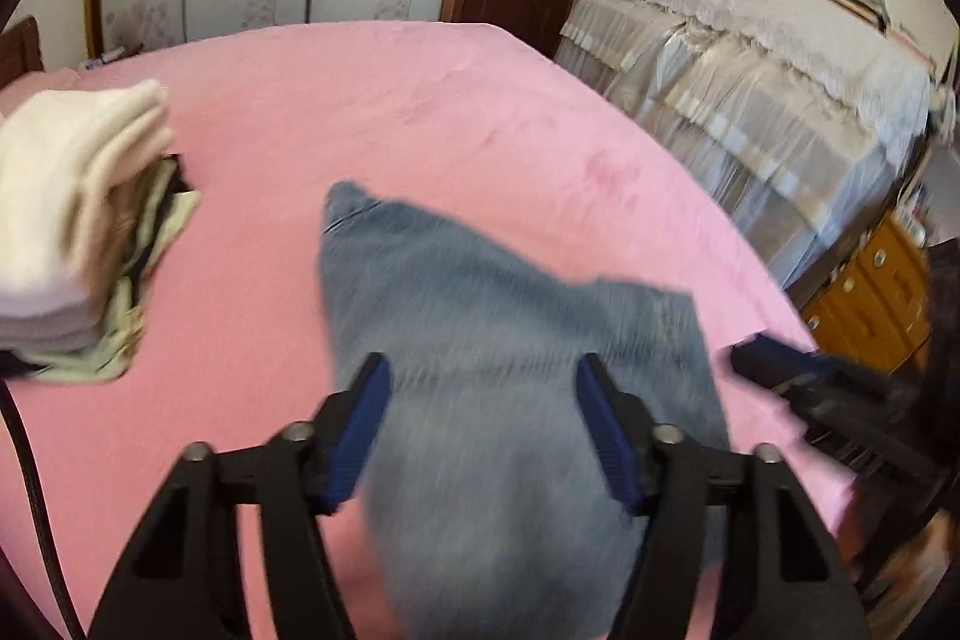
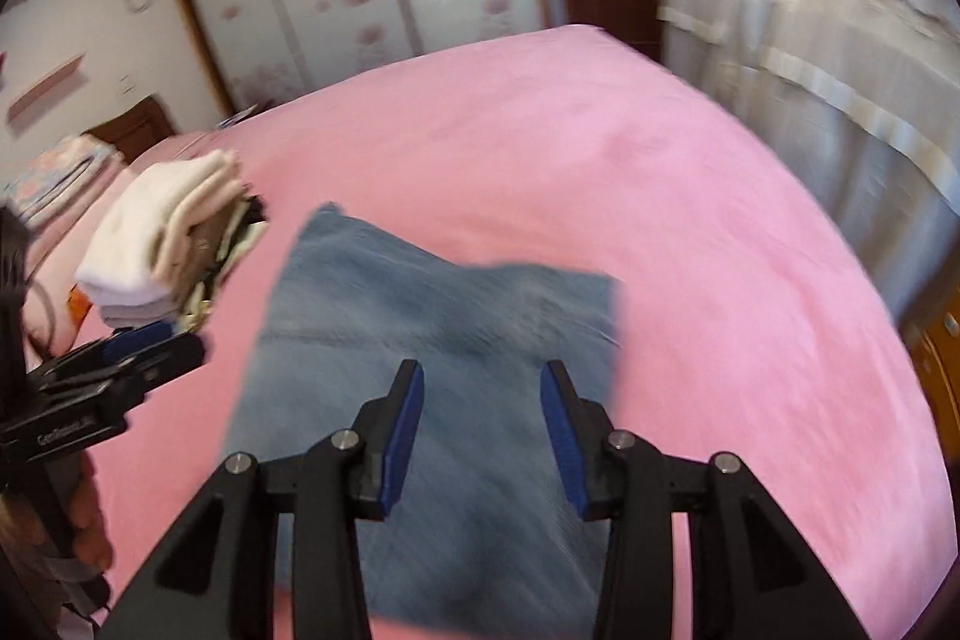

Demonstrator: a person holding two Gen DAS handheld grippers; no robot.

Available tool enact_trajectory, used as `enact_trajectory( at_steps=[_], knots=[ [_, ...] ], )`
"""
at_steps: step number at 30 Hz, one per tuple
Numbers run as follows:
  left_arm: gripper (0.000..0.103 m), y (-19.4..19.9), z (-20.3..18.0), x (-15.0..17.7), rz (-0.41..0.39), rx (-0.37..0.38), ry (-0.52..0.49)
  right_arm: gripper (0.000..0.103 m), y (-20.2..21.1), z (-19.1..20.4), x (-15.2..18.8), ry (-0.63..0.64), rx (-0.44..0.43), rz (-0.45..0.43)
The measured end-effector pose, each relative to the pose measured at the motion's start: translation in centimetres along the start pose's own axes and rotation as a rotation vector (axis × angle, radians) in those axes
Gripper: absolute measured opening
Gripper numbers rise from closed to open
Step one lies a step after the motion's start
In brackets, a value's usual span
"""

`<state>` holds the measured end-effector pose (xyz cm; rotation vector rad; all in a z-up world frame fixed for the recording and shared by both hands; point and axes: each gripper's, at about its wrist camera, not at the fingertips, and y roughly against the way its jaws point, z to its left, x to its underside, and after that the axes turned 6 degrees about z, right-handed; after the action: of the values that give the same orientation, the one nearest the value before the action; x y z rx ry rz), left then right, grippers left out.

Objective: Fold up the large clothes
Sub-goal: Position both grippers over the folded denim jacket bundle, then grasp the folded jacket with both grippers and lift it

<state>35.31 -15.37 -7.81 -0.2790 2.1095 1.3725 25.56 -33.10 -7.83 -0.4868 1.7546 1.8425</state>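
Note:
A folded pair of blue jeans [image 1: 498, 376] lies on the pink bed [image 1: 360, 112], blurred by motion. It also shows in the right wrist view [image 2: 420, 316]. My left gripper [image 1: 483, 370] is open above the jeans, nothing between its blue pads. My right gripper [image 2: 480, 376] is open above the jeans too, and empty. The right gripper also shows at the right edge of the left wrist view [image 1: 798, 370]. The left gripper appears at the left edge of the right wrist view [image 2: 120, 358].
A stack of folded pale clothes [image 1: 78, 220] sits on the bed to the left, also in the right wrist view [image 2: 168, 238]. A covered piece of furniture [image 1: 750, 100] stands right of the bed. A wooden drawer unit [image 1: 870, 292] is beyond the bed's right edge.

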Motion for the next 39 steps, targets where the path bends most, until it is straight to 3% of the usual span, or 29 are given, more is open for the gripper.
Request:
enact_trajectory(
  at_steps=[4,6,8,9,10,14,24,27,29,31,33,39],
  knots=[
    [0.039,-4.2,0.3,-3.3,0.035,0.02,0.045,0.017,-6.4,1.2,-3.5,-0.008,-0.07,0.09],
    [0.033,-6.9,0.6,-3.9,0.076,0.006,0.051,0.017,-9.6,1.1,-4.1,-0.012,-0.084,0.146],
    [0.025,-9.8,1.1,-3.8,0.151,-0.027,0.04,0.004,-12.3,0.3,-4.3,-0.016,-0.024,0.2],
    [0.016,-11.0,1.5,-3.5,0.178,-0.067,0.021,0.0,-13.2,-0.9,-4.2,-0.013,0.061,0.214],
    [0.014,-11.7,1.8,-3.3,0.189,-0.076,0.001,0.0,-13.3,-1.8,-4.0,-0.015,0.09,0.209],
    [0.011,-12.2,3.0,-2.8,0.177,-0.01,0.006,0.0,-12.2,-5.6,-3.3,-0.056,0.03,0.184],
    [0.008,-11.9,3.9,-2.4,0.157,0.002,0.031,0.0,-11.8,-4.9,-3.1,-0.056,0.06,0.177],
    [0.013,-10.5,3.3,-2.7,0.167,-0.037,0.04,0.003,-9.9,-4.6,-3.3,-0.073,0.046,0.174],
    [0.028,-9.4,2.9,-2.9,0.179,-0.052,0.044,0.003,-7.7,-4.3,-3.4,-0.062,0.027,0.143],
    [0.069,-7.8,2.5,-2.9,0.175,-0.085,0.043,0.004,-5.2,-3.9,-3.4,-0.056,0.008,0.116],
    [0.083,-5.7,2.2,-2.8,0.142,-0.123,0.041,0.004,-2.9,-3.5,-3.3,-0.051,-0.014,0.109],
    [0.083,1.0,0.6,-2.0,0.12,-0.133,-0.003,0.01,4.4,-1.9,-2.5,-0.001,-0.026,0.048]
  ],
)
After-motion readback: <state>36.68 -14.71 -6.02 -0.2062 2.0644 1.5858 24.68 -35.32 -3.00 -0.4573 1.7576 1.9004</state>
